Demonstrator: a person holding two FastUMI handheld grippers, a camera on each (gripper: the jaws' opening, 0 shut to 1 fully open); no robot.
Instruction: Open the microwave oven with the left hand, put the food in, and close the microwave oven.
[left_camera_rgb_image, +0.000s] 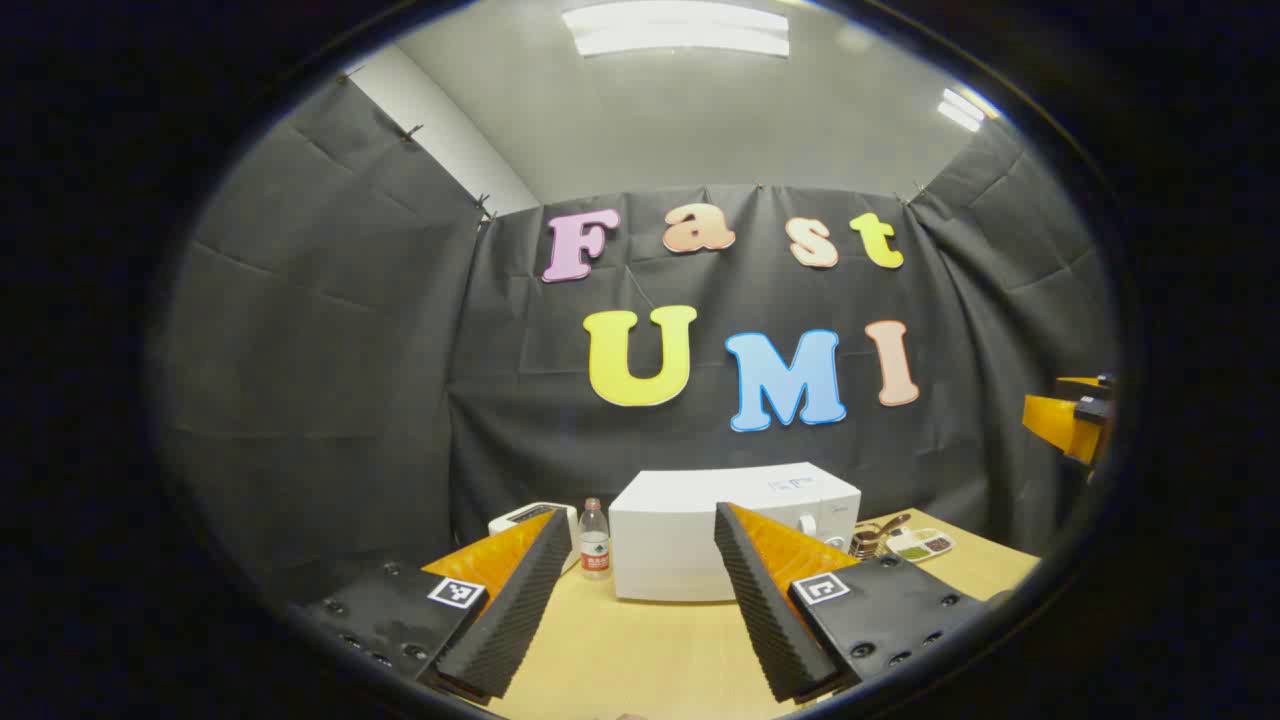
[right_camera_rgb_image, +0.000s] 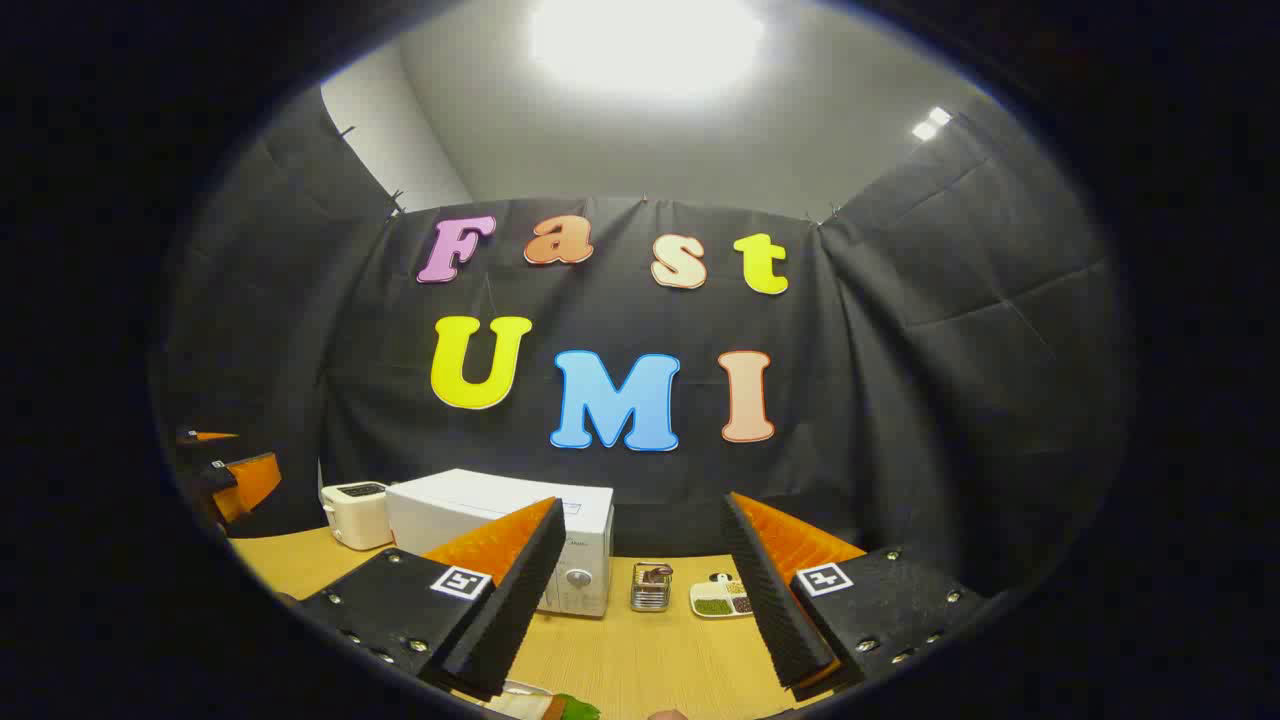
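Progress: nothing done yet, as I judge it; all 3 steps (open, load, close) remain.
Microwave: white, boxy, smooth-skinned, door shut; it stands at the back of the table, with a round dial on its right panel.
Left gripper: 2 fingers spread wide, nothing between them, held well short of the microwave; the inner faces are ribbed foam wedges.
Right gripper: also spread and empty, hovering over the table.
Food: something green and orange on a pale dish at the near table edge, too cropped to name.
Table: pale wood grain, matte.
Nearby: white toaster, clear plastic bottle, small metal rack, sectioned tray.
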